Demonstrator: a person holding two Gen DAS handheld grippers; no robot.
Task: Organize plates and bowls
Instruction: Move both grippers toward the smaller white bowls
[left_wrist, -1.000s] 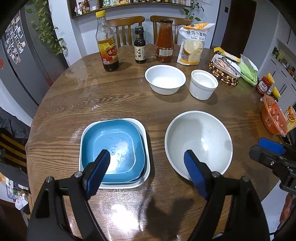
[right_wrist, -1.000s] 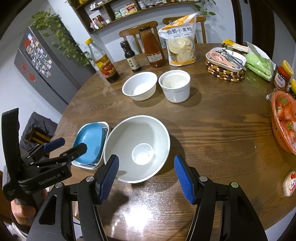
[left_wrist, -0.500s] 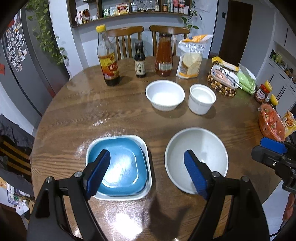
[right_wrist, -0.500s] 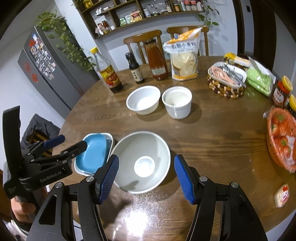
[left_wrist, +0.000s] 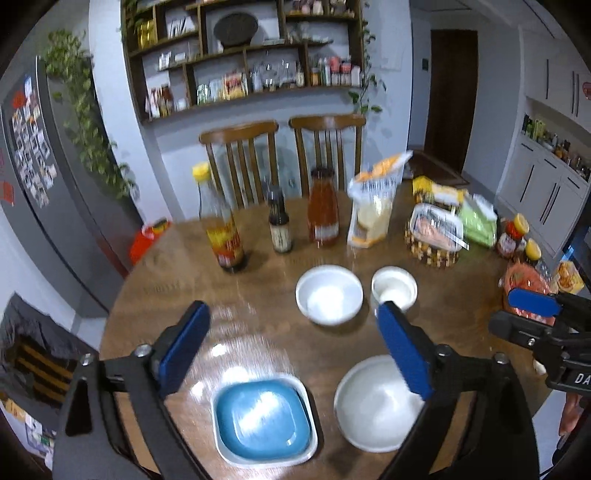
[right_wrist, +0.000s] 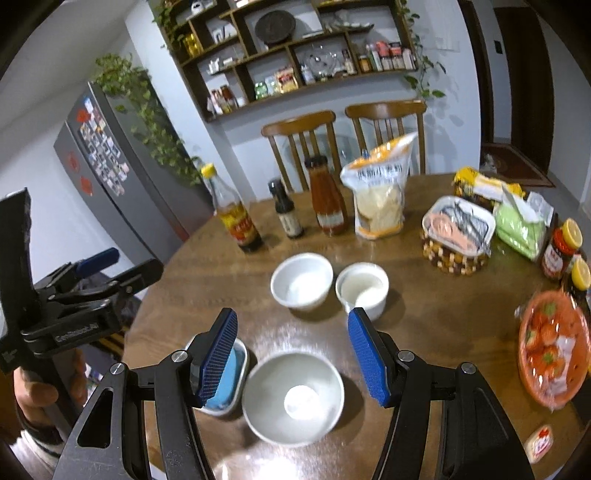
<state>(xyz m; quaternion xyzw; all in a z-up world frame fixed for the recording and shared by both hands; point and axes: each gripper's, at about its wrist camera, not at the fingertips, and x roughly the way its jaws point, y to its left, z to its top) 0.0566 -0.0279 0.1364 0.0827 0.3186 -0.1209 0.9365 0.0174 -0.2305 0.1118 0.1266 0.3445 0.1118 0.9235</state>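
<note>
The left gripper (left_wrist: 293, 349) has its blue-padded fingers (left_wrist: 184, 345) spread wide and holds nothing; the right gripper (right_wrist: 293, 360) is equally wide open and empty. Both hang high above the near edge of the round wooden table (left_wrist: 258, 280).

Below the left gripper, the square blue plate (left_wrist: 262, 419) sits nested inside a square white plate (left_wrist: 310, 448). Just to its right, apart from it, stands the wide shallow white bowl (right_wrist: 293, 397), directly under the right gripper. Farther back are a medium round white bowl (right_wrist: 302, 280) and, just to its right, a small deep white cup-like bowl (right_wrist: 362, 288).

The plates look already stacked, so the step in hand is probably nesting the bowls. To do it well, the right gripper should descend on the medium bowl's near rim, one finger inside and one outside, and close firmly, since glazed ceramic is likely slippery. Lift it level and lower it centred into the wide bowl. The tall bottles (right_wrist: 236, 210) behind are worth avoiding.
</note>
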